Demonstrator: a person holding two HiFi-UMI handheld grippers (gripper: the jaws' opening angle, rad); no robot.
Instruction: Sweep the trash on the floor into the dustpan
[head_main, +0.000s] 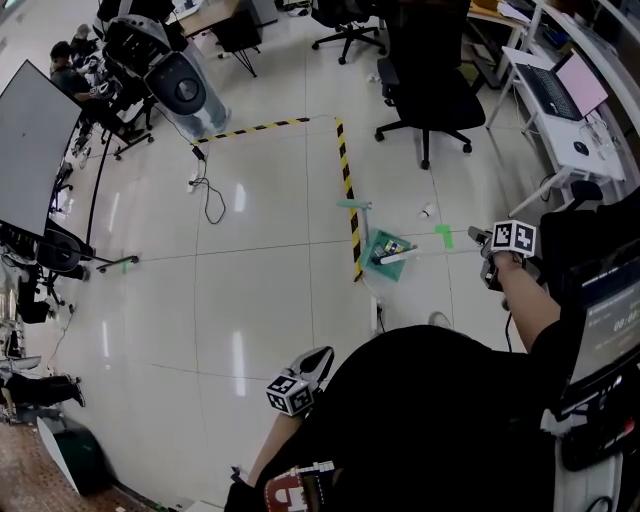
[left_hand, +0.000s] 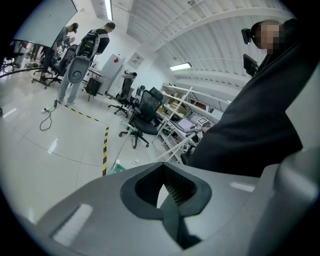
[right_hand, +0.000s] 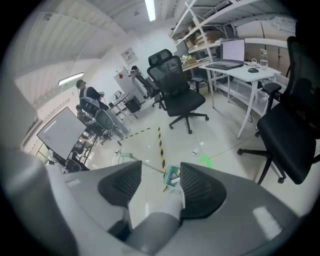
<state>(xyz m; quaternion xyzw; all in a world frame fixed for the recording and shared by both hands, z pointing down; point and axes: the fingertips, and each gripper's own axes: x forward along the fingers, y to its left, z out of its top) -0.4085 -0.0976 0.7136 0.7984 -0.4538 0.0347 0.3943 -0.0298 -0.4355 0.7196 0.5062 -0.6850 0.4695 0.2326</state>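
Green dustpan (head_main: 380, 243) lies well ahead of the right gripper (head_main: 482, 240), at the far end of the broom stick (right_hand: 170, 202) that its jaws pinch. Left gripper (head_main: 322, 357) hangs apart, pressed together on nothing. White scrap (head_main: 427, 211) rests near the pan, outside it. Nothing steadies the pan, so I think a stroke may push it away, or flick the scrap across the glossy tiles.

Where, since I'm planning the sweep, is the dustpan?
In the head view the dustpan sits right of centre, beside the near end of the yellow-black tape, left of a green scrap.
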